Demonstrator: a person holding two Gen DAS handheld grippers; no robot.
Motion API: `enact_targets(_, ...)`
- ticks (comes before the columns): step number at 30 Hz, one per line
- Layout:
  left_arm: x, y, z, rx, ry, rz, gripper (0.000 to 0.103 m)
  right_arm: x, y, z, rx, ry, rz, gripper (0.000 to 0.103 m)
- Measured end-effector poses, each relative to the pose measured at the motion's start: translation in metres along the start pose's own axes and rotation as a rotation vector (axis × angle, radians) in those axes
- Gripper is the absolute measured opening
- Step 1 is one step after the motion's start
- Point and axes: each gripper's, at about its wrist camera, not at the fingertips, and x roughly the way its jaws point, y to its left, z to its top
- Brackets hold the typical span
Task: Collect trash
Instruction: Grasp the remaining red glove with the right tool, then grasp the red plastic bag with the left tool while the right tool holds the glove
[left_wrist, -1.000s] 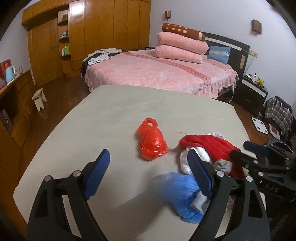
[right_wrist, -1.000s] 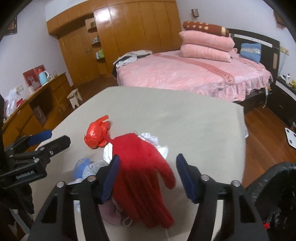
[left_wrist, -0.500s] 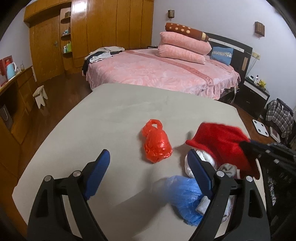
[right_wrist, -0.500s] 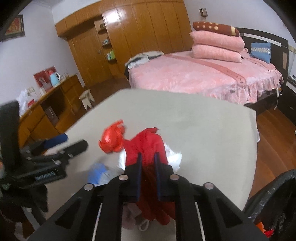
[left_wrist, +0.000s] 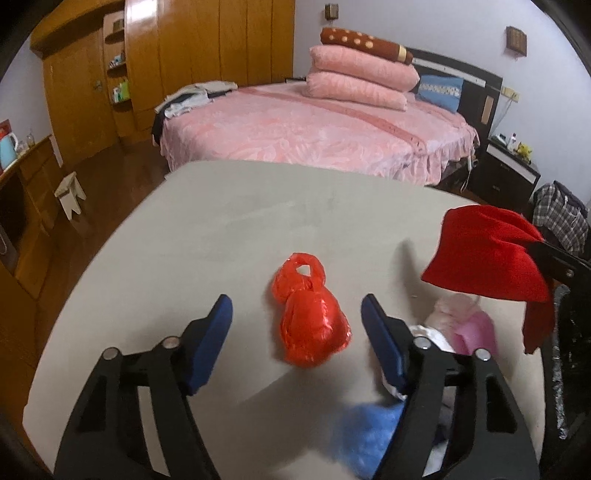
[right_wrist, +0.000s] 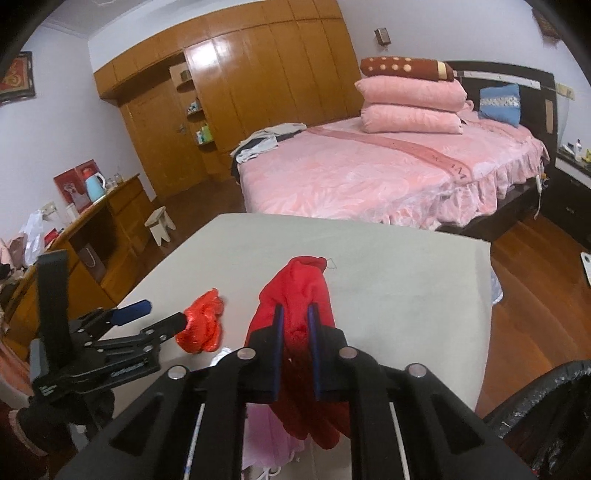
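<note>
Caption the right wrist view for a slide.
Right gripper, jaws shut on a red glove, lifts it above the table; left gripper open nearby.

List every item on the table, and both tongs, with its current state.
Left tongs: open, straddling the red bag, not gripping.
Right tongs: shut on the red glove.
Red glove: lifted off the table, hanging.
Red bag: lying on the table, handles knotted.
Blue bag: crumpled on the table.
Pink cloth: lying on the table.
</note>
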Motion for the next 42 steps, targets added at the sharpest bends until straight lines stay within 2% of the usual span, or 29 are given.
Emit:
enact_targets(2,0.014,0.000,0.003,0.004,0.026,-0.011,0.062,0.003,0.000,-0.001,0.001,0.007,0.001,0.013)
enact_targets(7,0.036,-0.004,0.000,0.028,0.074,-0.026,0.061,0.009,0.003,-0.001,-0.009,0.013,0.007,0.013)
enact_targets(9,0.043,-0.004,-0.002,0.026,0.101,-0.033,0.050,0.009,0.003,0.000,-0.009,0.013,0.007,0.013)
enact_targets(10,0.046,-0.003,-0.004,0.022,0.112,-0.045,0.040,0.008,0.003,-0.001,-0.007,0.012,0.008,0.013)
enact_targets(14,0.045,0.003,-0.006,0.006,0.111,-0.079,0.032,0.007,0.004,0.000,-0.014,0.005,0.005,0.013)
enact_targets(23,-0.016,0.001,0.011,-0.010,0.000,-0.087,0.032,-0.015,0.011,0.007,-0.021,-0.039,0.013,0.013)
enact_targets(29,-0.054,-0.016,0.019,0.001,-0.038,-0.101,0.032,-0.041,0.014,0.012,-0.019,-0.074,0.013,0.013)
enact_targets(42,-0.118,-0.067,0.012,0.063,-0.103,-0.173,0.032,-0.125,0.007,0.004,0.000,-0.162,-0.034,0.013)
